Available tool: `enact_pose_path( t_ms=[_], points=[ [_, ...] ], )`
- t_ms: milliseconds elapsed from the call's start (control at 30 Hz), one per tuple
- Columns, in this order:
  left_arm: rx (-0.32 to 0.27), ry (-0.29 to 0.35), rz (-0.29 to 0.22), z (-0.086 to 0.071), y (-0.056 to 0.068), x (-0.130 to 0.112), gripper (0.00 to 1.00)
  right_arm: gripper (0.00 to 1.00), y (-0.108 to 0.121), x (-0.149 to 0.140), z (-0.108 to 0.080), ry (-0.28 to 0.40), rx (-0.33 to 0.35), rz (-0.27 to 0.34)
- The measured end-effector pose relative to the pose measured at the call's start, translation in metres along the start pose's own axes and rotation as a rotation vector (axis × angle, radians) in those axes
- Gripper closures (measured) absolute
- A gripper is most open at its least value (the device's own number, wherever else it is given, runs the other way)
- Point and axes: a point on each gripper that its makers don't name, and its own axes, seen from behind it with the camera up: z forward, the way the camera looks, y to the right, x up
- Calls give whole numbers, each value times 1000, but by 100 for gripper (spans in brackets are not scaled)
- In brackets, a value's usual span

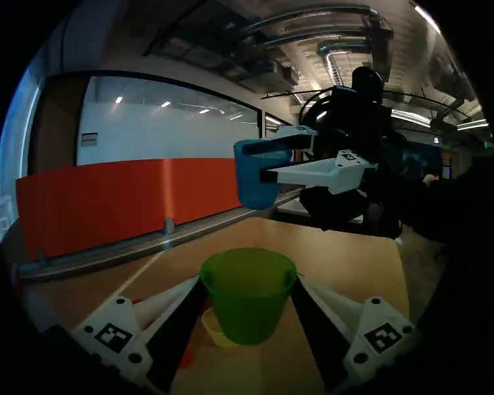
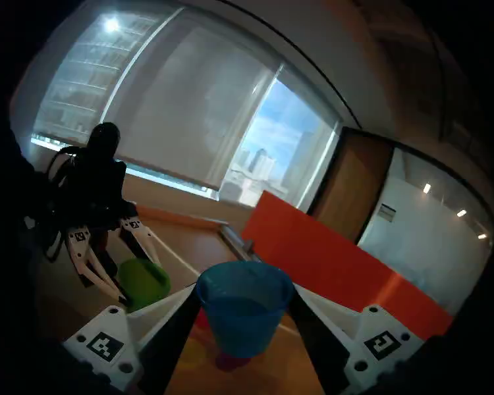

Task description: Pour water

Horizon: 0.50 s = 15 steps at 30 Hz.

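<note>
Water (image 2: pixel 242 304): seeing it sitting low inside blue cup (image 2: pixel 244 339) in right gripper view. Clamping that cup in right claw (image 2: pixel 244 293), pressing on both sides, spread just to cup width. Holding it roughly upright, raised off bench (image 1: pixel 352 263), not spilling. Gripping green cup (image 1: pixel 248 303) in left claw (image 1: pixel 247 289) the same way, pressing both walls, also lifted and upright. Holding the cups well apart, with blue sitting higher and farther off in left gripper view.

Progress: judging both pick-ups as done and the pour as not yet started, going by no tilt and no stream. Likely remaining: bringing blue rim over green, tipping, setting both down.

Views: reading water level off right gripper view. Catching blue cup side-on in left gripper view, so not seeing inside. Not managing to tell green cup's contents from either. Getting orange panel (image 1: pixel 115 197) and a yellow piece (image 1: pixel 214 332) under green cup from left gripper view. Getting window (image 2: pixel 273 158) and person (image 2: pixel 99 178) as a dark outline behind left claw from right gripper view.
</note>
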Motion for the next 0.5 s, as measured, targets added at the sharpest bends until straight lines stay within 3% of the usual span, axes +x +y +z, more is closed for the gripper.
enact_pose_path(
  t_ms=[500],
  points=[
    [-16,7,0,2,6,4,14,9,-5,31,11,21,-10,-231]
  ],
)
